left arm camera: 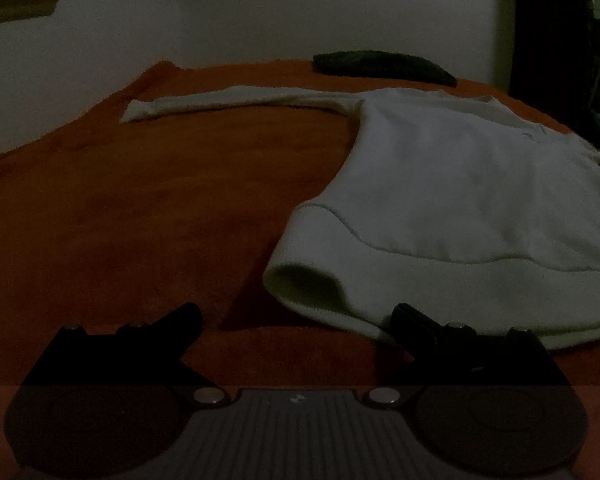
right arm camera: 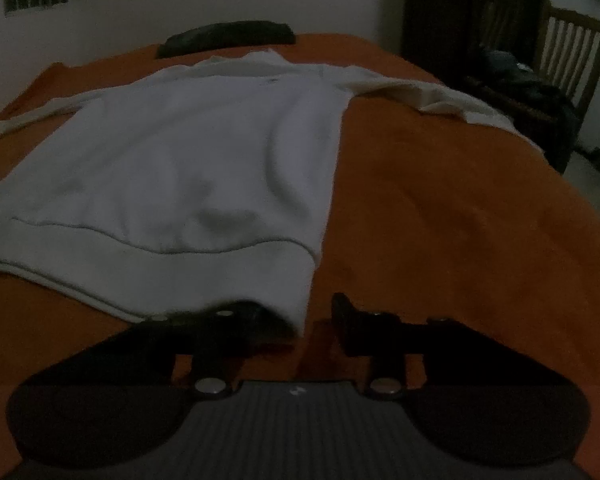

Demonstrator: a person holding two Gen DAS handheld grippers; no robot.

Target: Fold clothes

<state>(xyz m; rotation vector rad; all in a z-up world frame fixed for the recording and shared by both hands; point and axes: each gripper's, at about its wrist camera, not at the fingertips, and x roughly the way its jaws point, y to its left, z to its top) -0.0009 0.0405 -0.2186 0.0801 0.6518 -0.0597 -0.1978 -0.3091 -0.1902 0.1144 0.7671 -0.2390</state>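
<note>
bed: orange blanket (left arm camera: 148, 208), dim room
sweatshirt (left arm camera: 460, 184): white, flat, sleeves out
left gripper (left arm camera: 296, 320): wide apart, empty
right gripper (right arm camera: 300, 320): apart, straddling hem corner

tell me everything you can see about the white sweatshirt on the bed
The white sweatshirt looks like soft, thick knit with a stitched hem band. It lies face-flat and unfolded on the orange bedcover, both long sleeves spread sideways, collar toward the dark pillow. The body is mildly rumpled. The left gripper and right gripper sit at its two near hem corners, jaws apart.
</note>
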